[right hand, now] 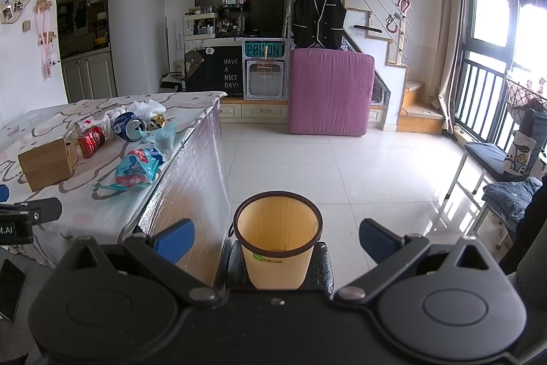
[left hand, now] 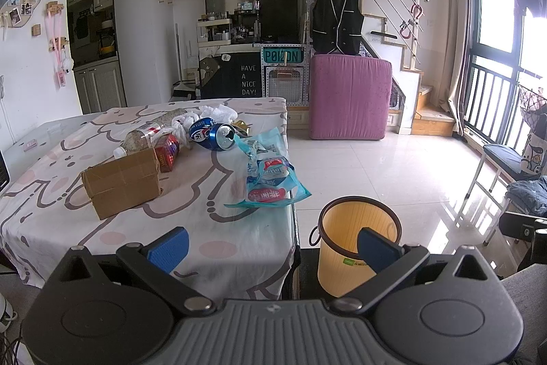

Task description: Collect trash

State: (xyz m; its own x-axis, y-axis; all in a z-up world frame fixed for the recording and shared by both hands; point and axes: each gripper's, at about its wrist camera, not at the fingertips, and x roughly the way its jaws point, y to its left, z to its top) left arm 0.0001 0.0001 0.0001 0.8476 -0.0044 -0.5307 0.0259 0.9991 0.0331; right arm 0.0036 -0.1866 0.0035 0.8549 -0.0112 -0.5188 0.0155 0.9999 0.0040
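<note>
Trash lies on a table with a pink cartoon cloth [left hand: 102, 221]: a cardboard box [left hand: 121, 182], a red can [left hand: 168, 151], a plastic bottle [left hand: 143, 134], a crushed blue can [left hand: 213, 134], white tissue [left hand: 218, 112] and blue plastic bags [left hand: 271, 180]. A yellow waste bin [left hand: 355, 248] stands on a dark stool right of the table. My left gripper [left hand: 273, 248] is open and empty over the table's near edge. My right gripper [right hand: 278, 242] is open and empty, with the bin [right hand: 277, 245] between its fingers' line of sight. The trash also shows in the right wrist view, with the box [right hand: 48, 163] and bags [right hand: 138, 171].
A purple upright mattress [left hand: 348, 96] stands across the tiled floor by the stairs. A chair with clothes [left hand: 506, 177] is at the right near the window. A TV cabinet [left hand: 239, 74] is at the back. A phone [right hand: 10, 289] lies at lower left in the right wrist view.
</note>
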